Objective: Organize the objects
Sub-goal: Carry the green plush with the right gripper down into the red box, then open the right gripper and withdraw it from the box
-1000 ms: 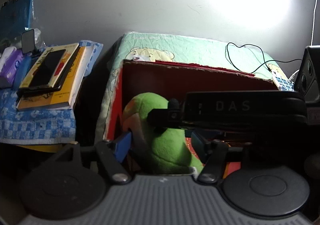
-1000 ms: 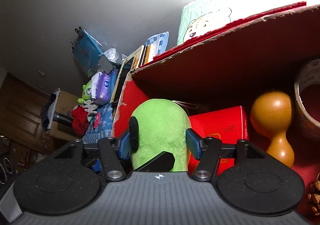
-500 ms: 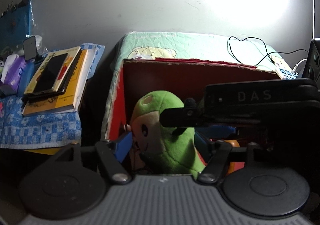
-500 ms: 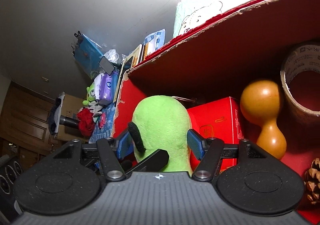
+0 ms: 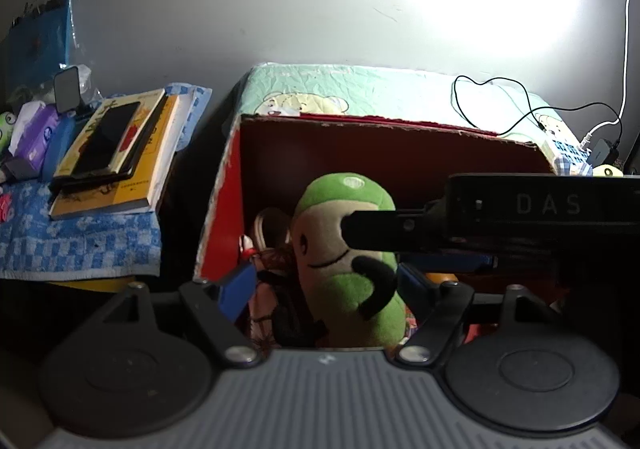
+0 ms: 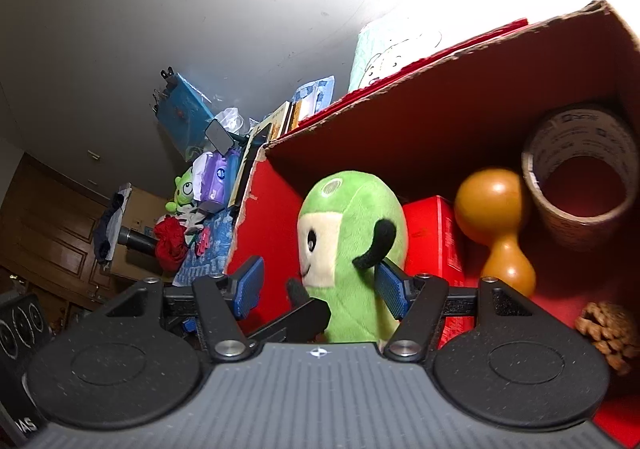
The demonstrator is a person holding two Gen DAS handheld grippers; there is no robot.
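**Plush toy stands in the box as both grippers let go**

Since the earlier frames the green plush toy (image 5: 348,261) has turned, so its cream face now looks out of the red cardboard box (image 6: 460,89), and the blue pads on both sides stand wider around it. The left gripper (image 5: 326,283) is opening at this moment; the toy is between its pads, but a gap shows on the left side and the pads do not seem to press it. The right gripper (image 6: 318,285) is also released: its left pad stands clear of the toy, and its right pad is just beside the toy's black arm.

The toy stands upright inside the box, near the left wall. Beside it, in the right wrist view, are a small red carton (image 6: 434,233), a wooden dumbbell-shaped piece (image 6: 494,221), a roll of brown tape (image 6: 580,185) and a pine cone (image 6: 608,329). So this part of the tidying looks nearly done; I judge that what remains is to draw both grippers out. Books with a phone (image 5: 112,153) lie on a blue checked cloth next to the box, and whether they belong to the task I cannot tell.

In the left wrist view the right gripper's black body crosses the box and hides its right half. The box floor under the toy is dark, and some red and patterned things at the toy's left are hard to make out.
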